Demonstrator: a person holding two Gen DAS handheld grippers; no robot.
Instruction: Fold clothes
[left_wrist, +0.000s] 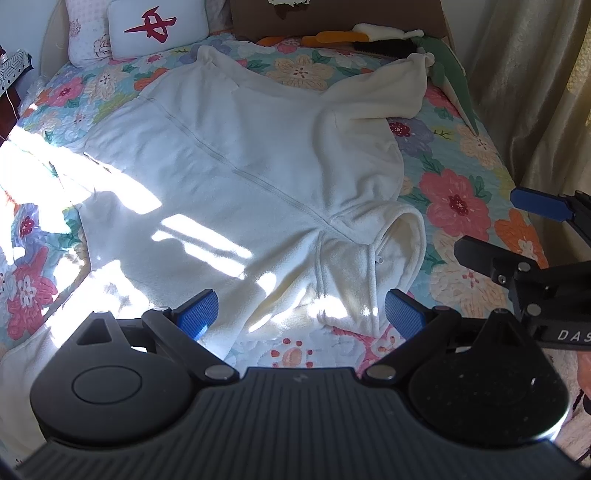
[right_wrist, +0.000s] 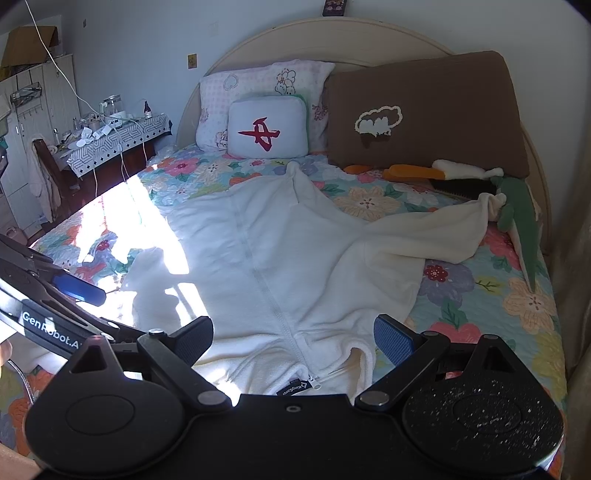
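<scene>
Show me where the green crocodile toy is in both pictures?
Left wrist view: the crocodile toy lies at the top right, by the bed's far edge, just past the jacket sleeve end.
Right wrist view: the crocodile toy lies at the right, below the brown cushion, touching the sleeve end.
Shared landmark: the white pillow with the red mark near the headboard.

1. The flowered bedspread (right_wrist: 491, 295) lay bare to the right of the white fleece jacket (right_wrist: 295, 258), leaving room to pass.
2. Pillows (right_wrist: 267, 125), a brown cushion (right_wrist: 443, 107) and plush toys (right_wrist: 517, 210) crowded the head end.
3. A cluttered side table (right_wrist: 118, 136) stood just beside the bed's left edge.
</scene>
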